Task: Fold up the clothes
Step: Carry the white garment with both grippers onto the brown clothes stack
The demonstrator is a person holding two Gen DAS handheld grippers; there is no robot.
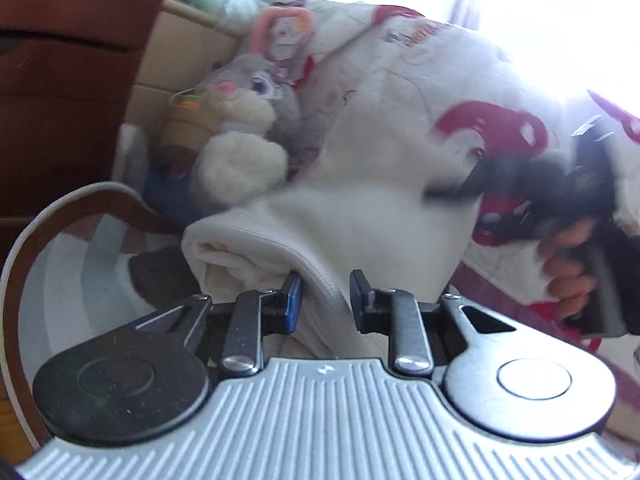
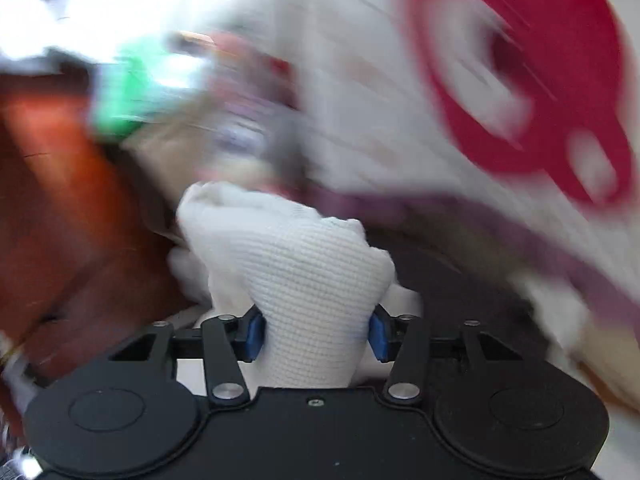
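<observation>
Red-patterned bedding behind, both grippers level-ish, left gripper and right gripper pinching white knit garment.

We're in a home, most likely a bedroom. A grey plush rabbit sits against a white quilt with red cartoon prints, both lying on what looks like a bed. Dark reddish wooden furniture stands on the left, and strong daylight floods in from the upper right. All household stuff, no work gear around.
</observation>
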